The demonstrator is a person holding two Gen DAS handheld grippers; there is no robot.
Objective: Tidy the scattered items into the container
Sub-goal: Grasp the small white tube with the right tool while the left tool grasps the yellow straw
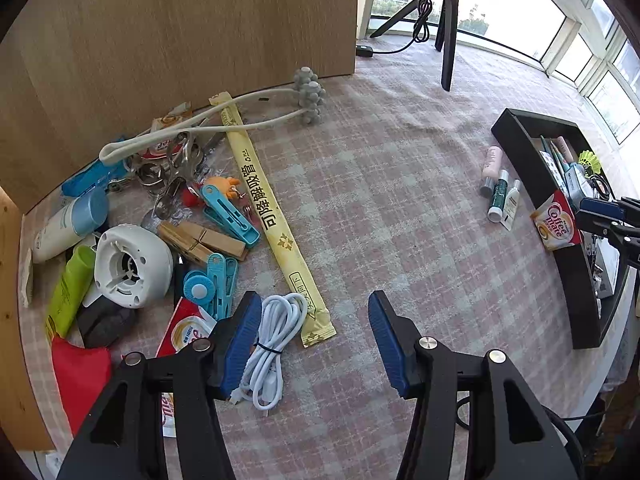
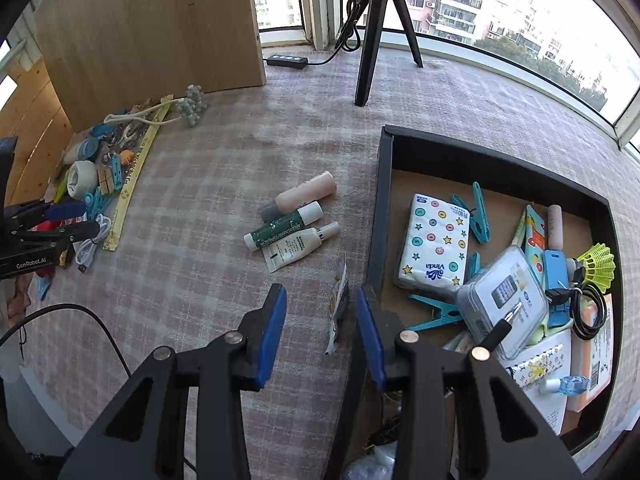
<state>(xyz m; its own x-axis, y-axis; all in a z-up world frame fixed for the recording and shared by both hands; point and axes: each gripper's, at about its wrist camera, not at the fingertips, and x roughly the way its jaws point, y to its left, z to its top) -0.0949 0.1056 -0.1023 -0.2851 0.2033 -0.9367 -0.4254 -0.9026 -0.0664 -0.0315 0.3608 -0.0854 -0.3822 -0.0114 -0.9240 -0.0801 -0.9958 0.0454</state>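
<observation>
My left gripper (image 1: 314, 344) jaws apart beside white USB cable (image 1: 272, 344): light, floppy; I'd pinch at tie. Right gripper (image 2: 320, 328) apart, straddling Coffee-mate sachet (image 2: 338, 312) leaning on black container (image 2: 378, 216) wall.

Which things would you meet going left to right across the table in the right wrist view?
white round device → yellow straw packet → green tube → Vinda tissue pack → yellow shuttlecock
</observation>
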